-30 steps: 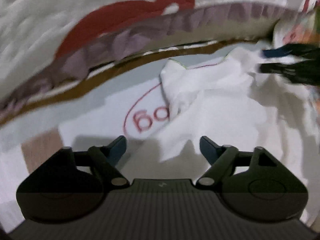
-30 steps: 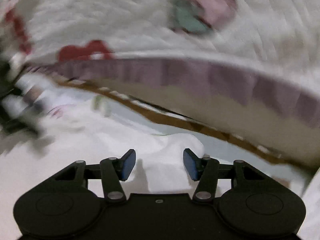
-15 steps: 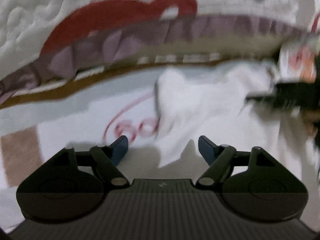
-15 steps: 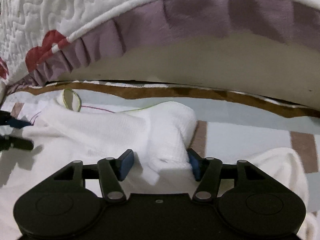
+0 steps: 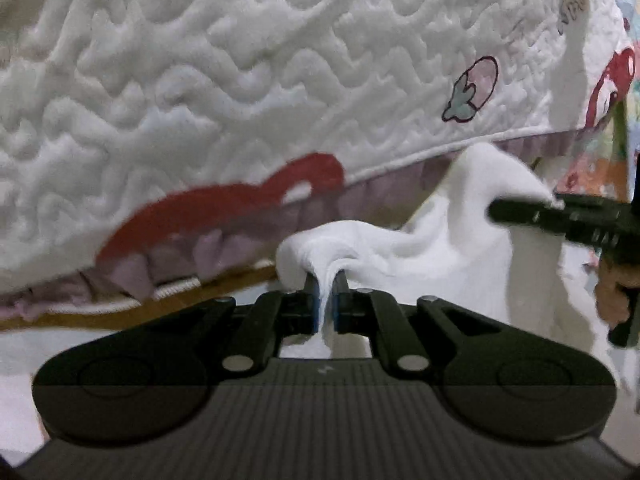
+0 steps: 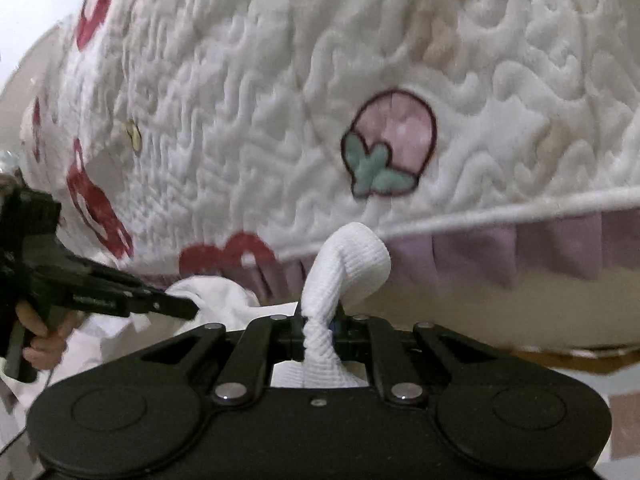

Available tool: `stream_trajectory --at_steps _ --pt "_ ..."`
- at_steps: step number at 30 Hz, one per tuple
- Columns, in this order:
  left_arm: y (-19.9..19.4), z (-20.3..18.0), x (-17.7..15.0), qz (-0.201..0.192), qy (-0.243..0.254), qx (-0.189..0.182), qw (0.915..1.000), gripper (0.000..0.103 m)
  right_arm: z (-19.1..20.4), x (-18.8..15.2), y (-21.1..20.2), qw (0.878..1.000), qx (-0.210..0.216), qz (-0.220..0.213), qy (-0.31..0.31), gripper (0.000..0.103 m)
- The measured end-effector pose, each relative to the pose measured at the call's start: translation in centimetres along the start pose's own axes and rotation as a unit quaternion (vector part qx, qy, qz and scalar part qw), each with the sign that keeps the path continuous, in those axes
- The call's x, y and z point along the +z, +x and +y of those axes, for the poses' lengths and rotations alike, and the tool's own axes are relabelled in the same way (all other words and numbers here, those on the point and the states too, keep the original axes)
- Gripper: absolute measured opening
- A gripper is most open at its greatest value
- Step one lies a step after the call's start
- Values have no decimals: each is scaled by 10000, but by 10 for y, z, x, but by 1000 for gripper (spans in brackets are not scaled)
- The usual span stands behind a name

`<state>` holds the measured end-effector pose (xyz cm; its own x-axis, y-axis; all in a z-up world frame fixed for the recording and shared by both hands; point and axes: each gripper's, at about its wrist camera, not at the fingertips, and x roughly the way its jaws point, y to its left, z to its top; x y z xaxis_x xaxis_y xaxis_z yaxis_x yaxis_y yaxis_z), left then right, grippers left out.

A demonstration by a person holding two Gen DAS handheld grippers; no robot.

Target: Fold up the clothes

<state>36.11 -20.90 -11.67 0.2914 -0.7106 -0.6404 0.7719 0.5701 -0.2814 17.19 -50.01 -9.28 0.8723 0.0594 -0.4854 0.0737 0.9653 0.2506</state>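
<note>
The left gripper (image 5: 325, 300) is pinching a bunched fold of the white garment (image 5: 440, 248), its blue-padded fingers (image 5: 314, 304) pressing together on the cloth so that only a thin ridge of fabric is showing between them. The right gripper (image 6: 318, 326) is likewise clamping a twisted strip of the same white garment (image 6: 344, 264), the ribbed cloth rising from between its fingers and curling over in a loop above them. In the left wrist view the garment is hanging and stretching away to the right, where the right gripper (image 5: 520, 212) is gripping another part of it, with a hand (image 5: 612, 288) showing behind on its handle. In the right wrist view the left gripper (image 6: 176, 306) is reaching in from the left edge, its tip meeting a rumpled part of the garment, and a hand (image 6: 40, 336) is wrapping around its grip. Behind the garment a quilted white bedspread (image 5: 240, 80) with red shapes, a small strawberry motif (image 6: 388, 144) and a mauve ruffle (image 6: 520, 248) is draping down the side of a bed.
</note>
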Motion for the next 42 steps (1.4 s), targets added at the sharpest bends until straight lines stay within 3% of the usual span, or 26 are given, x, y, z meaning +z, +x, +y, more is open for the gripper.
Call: stream_trajectory --at_steps 3,9,11,12,13,14,16,17,19,23,26,28,31,36,39,41,42 --pt "5 1 -2 -67 -26 -124 9999 5 0 8 2 9995 172 -246 13 10" --pt "-1 14 3 -527 -399 -804 9946 5 -2 20 4 9958 485 -771 87 10" --pt "17 14 2 -122 -332 -269 9990 10 -4 20 17 9986 38 -510 -121 12" --pt "26 13 1 80 -292 4 9995 14 -5 19 24 9989 -198 -366 -232 22" --pt "36 10 -3 263 -104 419 9987 22 -11 16 15 9988 -359 -290 -177 27" --pt "41 5 -7 341 79 727 9967 24 -18 12 4 9984 -512 -221 -104 28" --pt "39 -4 -14 306 276 802 9959 31 -32 4 -19 9966 -816 -82 43 37" --pt "36 -9 -17 261 355 758 9961 34 -39 0 -30 9952 -968 -13 116 50" --pt "29 -25 -18 146 552 735 9957 44 -54 -8 -52 9915 -1271 125 262 55" --pt "21 -64 -12 110 807 308 9962 47 -82 -23 -96 9800 -1871 402 553 55" --pt "30 -107 -11 231 1044 -280 9939 51 -101 -50 -144 9725 -2013 825 834 55" --pt "48 -143 -13 451 1263 -684 9886 52 -110 -73 -170 9664 -2068 1048 1111 55" --pt "78 -196 -19 742 1554 -1594 9721 50 -111 -105 -190 9558 -2281 1210 1404 56" --pt "101 -252 -41 1004 1621 -1859 9639 49 -124 -147 -199 9439 -2369 1324 1882 57" --pt "106 -256 -51 1108 1609 -1756 9649 49 -130 -163 -195 9425 -2273 1370 2032 61" --pt "108 -254 -56 1102 1620 -1626 9671 51 -123 -165 -186 9477 -2412 1364 1583 64" --pt "109 -252 -58 1103 1643 -1511 9685 51 -117 -164 -181 9506 -2428 1427 1305 57"
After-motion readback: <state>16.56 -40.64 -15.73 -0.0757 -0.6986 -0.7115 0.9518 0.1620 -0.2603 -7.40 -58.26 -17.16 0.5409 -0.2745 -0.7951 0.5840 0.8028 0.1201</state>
